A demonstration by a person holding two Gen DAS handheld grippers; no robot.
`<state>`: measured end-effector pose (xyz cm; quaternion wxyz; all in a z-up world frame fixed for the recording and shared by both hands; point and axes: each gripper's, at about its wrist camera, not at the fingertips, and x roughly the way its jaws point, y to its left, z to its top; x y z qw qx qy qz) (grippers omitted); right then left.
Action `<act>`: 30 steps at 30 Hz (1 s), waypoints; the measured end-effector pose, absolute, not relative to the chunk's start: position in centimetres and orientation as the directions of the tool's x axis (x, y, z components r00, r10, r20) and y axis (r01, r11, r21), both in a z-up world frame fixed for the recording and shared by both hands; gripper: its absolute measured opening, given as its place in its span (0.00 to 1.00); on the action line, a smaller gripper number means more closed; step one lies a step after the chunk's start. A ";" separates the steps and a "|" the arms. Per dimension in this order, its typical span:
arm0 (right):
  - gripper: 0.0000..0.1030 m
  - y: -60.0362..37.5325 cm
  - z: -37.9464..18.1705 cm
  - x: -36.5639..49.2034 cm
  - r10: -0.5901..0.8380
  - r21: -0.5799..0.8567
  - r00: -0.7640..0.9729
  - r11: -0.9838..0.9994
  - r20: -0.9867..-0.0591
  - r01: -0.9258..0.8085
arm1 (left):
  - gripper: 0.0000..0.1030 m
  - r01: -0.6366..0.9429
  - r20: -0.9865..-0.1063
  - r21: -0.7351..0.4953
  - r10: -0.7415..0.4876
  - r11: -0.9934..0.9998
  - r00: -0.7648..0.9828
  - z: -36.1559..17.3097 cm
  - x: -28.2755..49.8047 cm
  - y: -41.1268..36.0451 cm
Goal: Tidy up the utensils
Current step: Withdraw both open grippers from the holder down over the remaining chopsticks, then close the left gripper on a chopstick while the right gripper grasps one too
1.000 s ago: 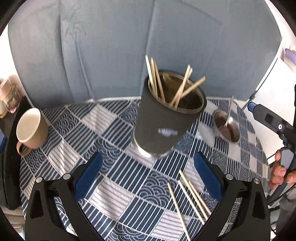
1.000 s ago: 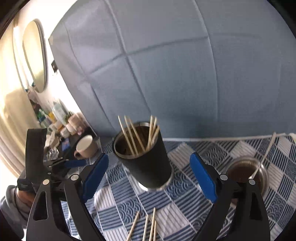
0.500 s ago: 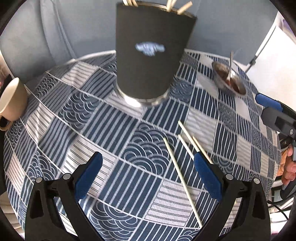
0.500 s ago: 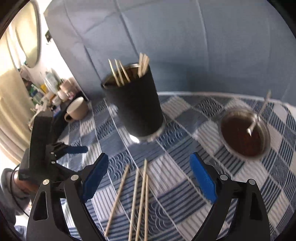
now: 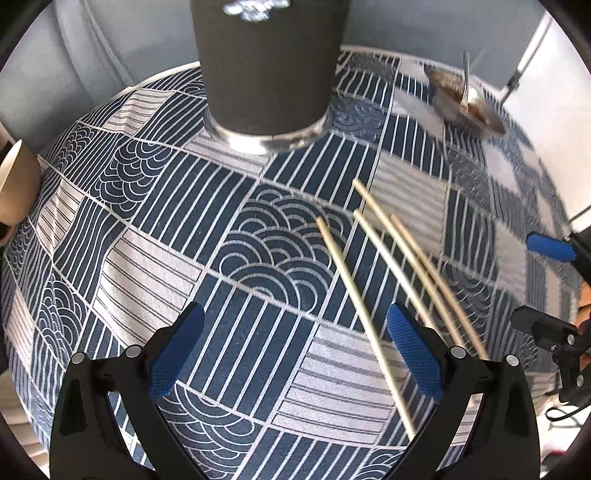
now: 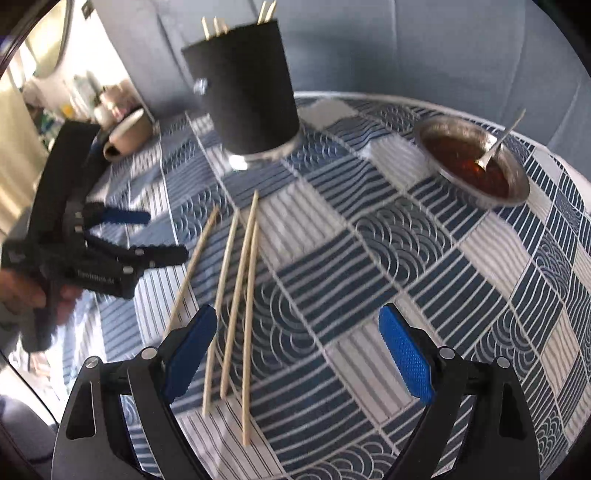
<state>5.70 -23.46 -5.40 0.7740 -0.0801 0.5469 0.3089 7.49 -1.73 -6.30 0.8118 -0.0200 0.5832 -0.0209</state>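
Observation:
Several thin wooden sticks [image 5: 388, 266] [image 6: 232, 288] lie side by side on the blue patterned tablecloth [image 5: 122, 258]. Behind them stands a black tumbler [image 5: 266, 74] [image 6: 247, 88] with more sticks [image 6: 218, 26] poking out of its top. My left gripper [image 5: 295, 332] points down at the cloth, open and with nothing in it; the loose sticks lie by its right finger. My right gripper [image 6: 299, 332] is open above the near ends of the sticks, which lie by its left finger. Each gripper also shows at the edge of the other's view: the left gripper [image 6: 122, 243] and the right gripper [image 5: 546, 247].
A steel bowl [image 6: 472, 158] [image 5: 465, 103] of brown sauce with a spoon [image 6: 498, 144] in it sits right of the tumbler. A beige mug [image 6: 129, 136] [image 5: 14, 188] stands at the table's left edge. A grey backdrop [image 6: 406, 48] rises behind the round table. A hand [image 6: 37, 295] holds the left gripper.
Both grippers have come down toward the cloth and tipped more steeply downward. The loose sticks are now close under them, and the tumbler has slid to the top of both views.

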 end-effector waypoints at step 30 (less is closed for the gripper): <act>0.81 -19.6 -9.1 7.6 0.122 0.052 0.071 0.782 -0.990 -0.621 | 0.96 -0.016 -0.974 0.020 0.023 1.000 0.227 -8.9 6.6 -1.8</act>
